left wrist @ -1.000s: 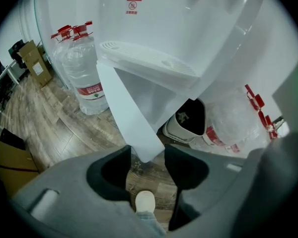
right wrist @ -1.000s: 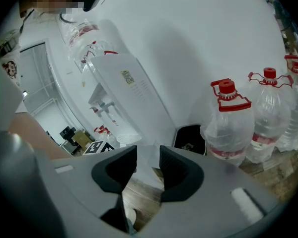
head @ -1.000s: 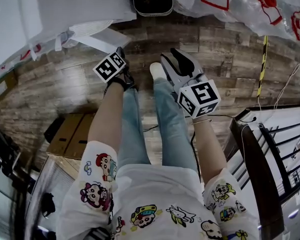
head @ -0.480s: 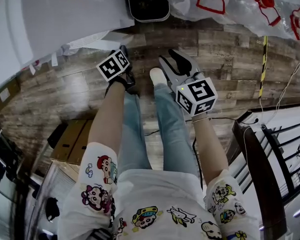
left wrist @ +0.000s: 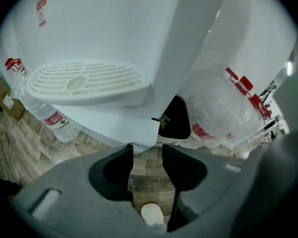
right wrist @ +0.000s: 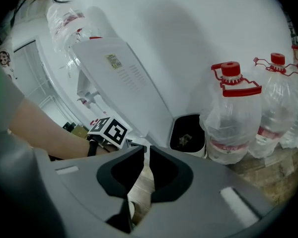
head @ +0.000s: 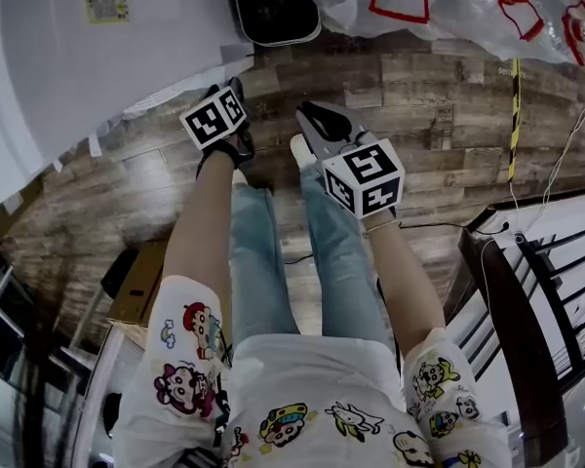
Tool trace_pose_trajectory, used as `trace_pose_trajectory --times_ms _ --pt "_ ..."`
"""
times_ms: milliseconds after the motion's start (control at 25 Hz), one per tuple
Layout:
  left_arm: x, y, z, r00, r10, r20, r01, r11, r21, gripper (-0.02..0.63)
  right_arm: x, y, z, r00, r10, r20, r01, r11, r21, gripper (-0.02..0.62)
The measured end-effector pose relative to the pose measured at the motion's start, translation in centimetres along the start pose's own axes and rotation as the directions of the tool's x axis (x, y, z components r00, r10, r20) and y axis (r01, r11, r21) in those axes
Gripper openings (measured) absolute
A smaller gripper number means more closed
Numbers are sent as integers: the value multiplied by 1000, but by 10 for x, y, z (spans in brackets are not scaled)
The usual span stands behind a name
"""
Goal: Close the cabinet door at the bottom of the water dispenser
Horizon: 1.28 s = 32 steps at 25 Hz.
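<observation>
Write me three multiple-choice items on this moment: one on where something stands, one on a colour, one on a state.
1. The black bin stands:
A) between the white dispenser and the water bottles
B) behind the person
C) on top of the dispenser

2. The bottle caps are:
A) blue
B) red
C) white

3. The right gripper has:
A) a bottle handle held
B) nothing between its fingers
C) a cloth held

Answers:
1. A: the right gripper view shows the bin flanked by both.
2. B: both caps there are red.
3. B: the fingers have just been closing, and only floor and a shoe show in the narrow gap.
</observation>
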State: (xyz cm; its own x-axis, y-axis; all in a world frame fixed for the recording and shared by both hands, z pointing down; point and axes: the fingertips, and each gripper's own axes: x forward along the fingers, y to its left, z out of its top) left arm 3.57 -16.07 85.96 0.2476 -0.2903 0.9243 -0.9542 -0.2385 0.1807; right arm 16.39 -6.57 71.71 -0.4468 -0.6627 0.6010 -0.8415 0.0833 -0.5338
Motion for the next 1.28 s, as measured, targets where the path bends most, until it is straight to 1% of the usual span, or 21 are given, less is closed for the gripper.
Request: trace_pose_trajectory --times_ms 320,520,600,800,1000,1160,1280 --pt "13 -8 14 1000 -28 4 28 998 58 189 4 -2 -2 1000 7 -15 -6 1000 10 43" --pt "23 -22 21 996 -87 13 86 992 96 235 2 -9 -2 1000 0 -12 0 1000 21 41" --pt "25 -25 25 995 -101 21 99 991 95 250 1 -12 -2 1000 -6 -8 6 1000 29 41" --pt "22 -28 29 993 -114 29 111 991 75 252 -3 -14 -3 1000 -17 -7 17 999 30 41" --pt "8 -35 25 991 -129 19 127 989 80 252 -7 -15 1 1000 -23 -7 23 1000 16 43" --pt "-16 -53 21 985 -171 18 169 980 102 252 -18 -19 9 999 -37 -13 37 999 -26 43" --pt "-42 -72 18 977 -210 18 207 972 109 252 -34 -20 21 998 -58 0 58 998 -41 43"
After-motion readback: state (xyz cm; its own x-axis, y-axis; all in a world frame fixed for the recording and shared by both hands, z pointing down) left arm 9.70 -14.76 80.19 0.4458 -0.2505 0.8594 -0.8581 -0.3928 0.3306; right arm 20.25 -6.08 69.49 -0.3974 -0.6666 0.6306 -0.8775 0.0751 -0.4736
